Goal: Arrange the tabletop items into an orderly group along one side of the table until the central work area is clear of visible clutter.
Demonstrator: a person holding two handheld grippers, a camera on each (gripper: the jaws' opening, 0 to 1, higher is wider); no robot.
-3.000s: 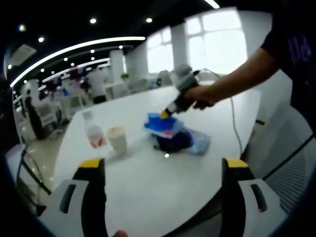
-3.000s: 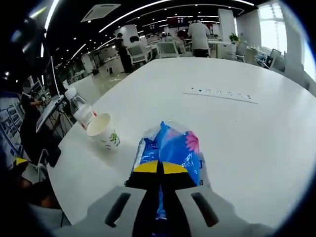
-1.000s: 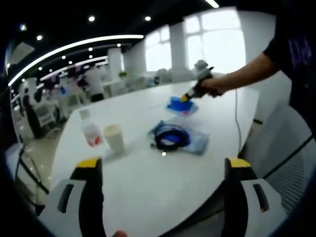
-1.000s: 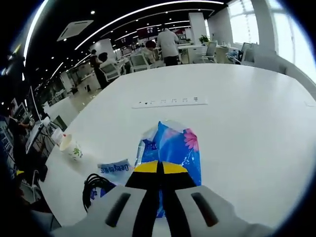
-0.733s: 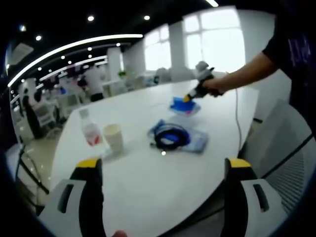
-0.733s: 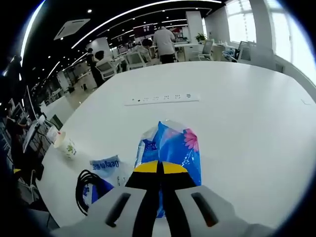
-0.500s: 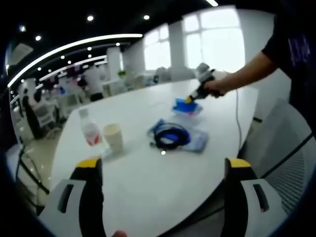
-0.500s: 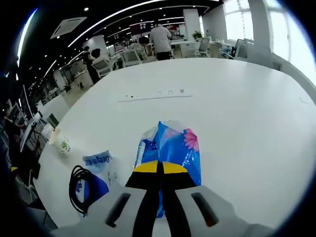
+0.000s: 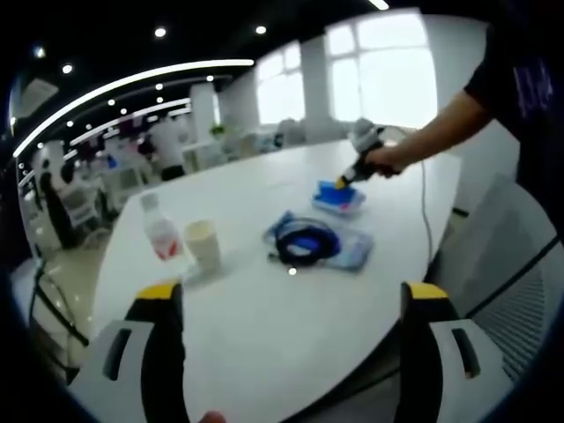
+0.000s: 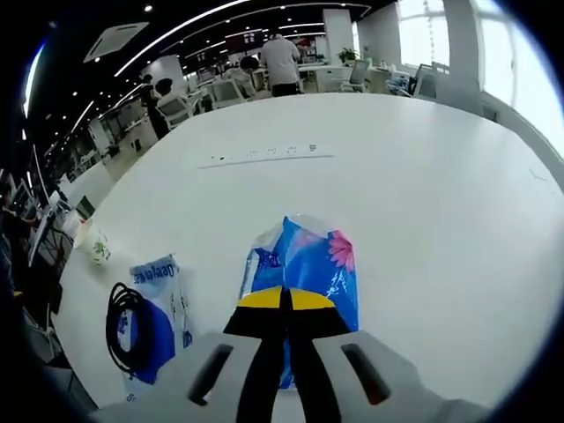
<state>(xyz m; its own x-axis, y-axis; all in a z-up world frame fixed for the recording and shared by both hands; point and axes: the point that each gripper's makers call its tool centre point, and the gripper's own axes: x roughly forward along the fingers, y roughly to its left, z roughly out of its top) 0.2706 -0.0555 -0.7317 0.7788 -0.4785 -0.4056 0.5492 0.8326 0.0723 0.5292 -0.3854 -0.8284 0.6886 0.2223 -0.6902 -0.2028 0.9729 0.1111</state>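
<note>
My right gripper [image 10: 284, 301] is shut on a blue tissue pack [image 10: 304, 269] with a pink flower print, held low over the white table [image 10: 423, 203]. In the left gripper view that same right gripper [image 9: 345, 181] holds the tissue pack [image 9: 337, 197] just past a blue bag with a coiled black cable [image 9: 308, 245]. A paper cup [image 9: 203, 244] and a small water bottle [image 9: 162, 231] stand to its left. My left gripper [image 9: 286, 300] hangs open over the near table edge. In the right gripper view the cable bag [image 10: 145, 326] lies at lower left and the cup [image 10: 92, 245] farther left.
A strip of power sockets [image 10: 264, 155] is set into the table's middle. A person's arm [image 9: 441, 128] reaches in from the right. A chair [image 9: 511, 264] stands by the table's right edge. Desks, chairs and people fill the office behind.
My right gripper has carried the tissue pack off the cable bag, away to its far side, and lowered it toward the table. The left gripper has stayed still and open.
</note>
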